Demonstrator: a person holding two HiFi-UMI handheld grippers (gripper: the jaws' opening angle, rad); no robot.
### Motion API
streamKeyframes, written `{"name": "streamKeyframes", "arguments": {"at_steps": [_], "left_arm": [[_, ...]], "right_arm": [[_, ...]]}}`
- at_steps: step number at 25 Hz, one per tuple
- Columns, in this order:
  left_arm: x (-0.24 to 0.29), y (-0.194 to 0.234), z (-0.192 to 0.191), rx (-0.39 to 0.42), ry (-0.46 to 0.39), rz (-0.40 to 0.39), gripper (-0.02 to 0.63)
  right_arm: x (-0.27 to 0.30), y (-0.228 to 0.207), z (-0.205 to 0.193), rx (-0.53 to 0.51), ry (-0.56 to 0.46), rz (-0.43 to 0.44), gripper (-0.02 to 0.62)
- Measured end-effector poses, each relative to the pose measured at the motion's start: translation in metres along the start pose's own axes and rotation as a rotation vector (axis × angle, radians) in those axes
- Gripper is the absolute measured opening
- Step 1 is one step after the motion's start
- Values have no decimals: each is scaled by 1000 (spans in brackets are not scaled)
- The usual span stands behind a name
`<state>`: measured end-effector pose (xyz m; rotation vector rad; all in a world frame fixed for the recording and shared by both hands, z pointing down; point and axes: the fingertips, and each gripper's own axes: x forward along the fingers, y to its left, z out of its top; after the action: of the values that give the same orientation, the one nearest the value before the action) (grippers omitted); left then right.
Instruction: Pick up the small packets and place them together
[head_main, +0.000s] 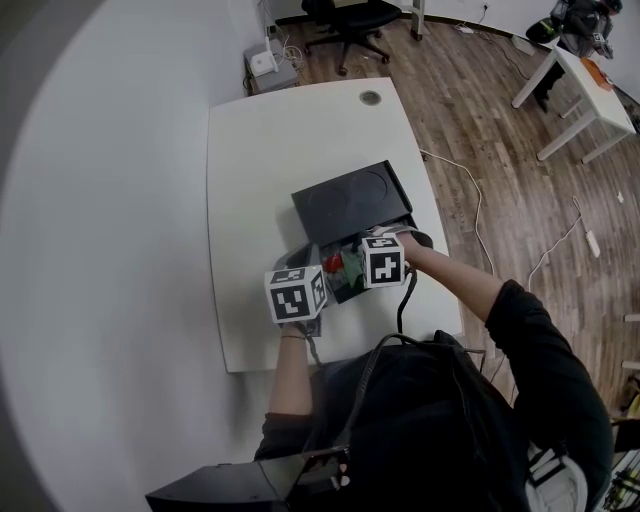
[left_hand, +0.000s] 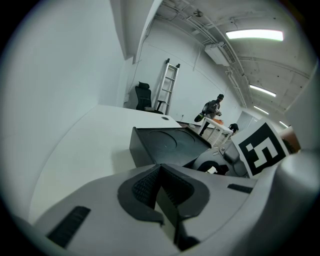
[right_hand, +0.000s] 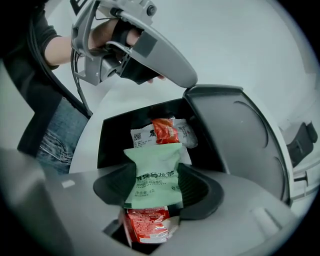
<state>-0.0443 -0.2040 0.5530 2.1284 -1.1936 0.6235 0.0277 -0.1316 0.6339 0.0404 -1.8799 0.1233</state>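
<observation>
Small packets (right_hand: 162, 132) of crinkly sealed film lie in a matte black box (right_hand: 112, 135) on the smooth white tabletop (head_main: 270, 150). A pale green packet (right_hand: 152, 175) sits between the wide-spread jaws of the right tool (right_hand: 154, 182), above a glossy red packet (right_hand: 147, 225). The left tool (left_hand: 160, 187) is closed and empty. Wood-plank floor (head_main: 500, 130) lies beyond.

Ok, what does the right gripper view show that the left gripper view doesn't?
Only the right gripper view: a green packet between the right gripper's fingers, a red packet next to it, and a white-and-red packet in the black box. Only the left gripper view: a ladder, an office chair, ceiling lights. Both: the box's lid and the white table.
</observation>
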Motion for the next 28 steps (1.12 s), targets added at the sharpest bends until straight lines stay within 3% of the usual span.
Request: {"name": "streamKeyframes", "arguments": {"at_steps": [7, 14, 18, 23, 28], "left_arm": [[0, 0, 0, 3, 1, -2, -2], [1, 1, 1, 1, 1, -2, -2], [0, 0, 2, -2, 3, -4, -2], [-1, 0, 3, 1, 6, 0, -2], [2, 4, 0, -4, 3, 8, -2]], "right_arm": [[-4, 7, -3, -42, 22, 35, 207], [-28, 4, -14, -24, -3, 37, 195], [-68, -12, -8, -9, -80, -29, 195], [-119, -62, 19, 41, -214, -151, 196], [-120, -114, 57, 121, -318, -139, 198]]}}
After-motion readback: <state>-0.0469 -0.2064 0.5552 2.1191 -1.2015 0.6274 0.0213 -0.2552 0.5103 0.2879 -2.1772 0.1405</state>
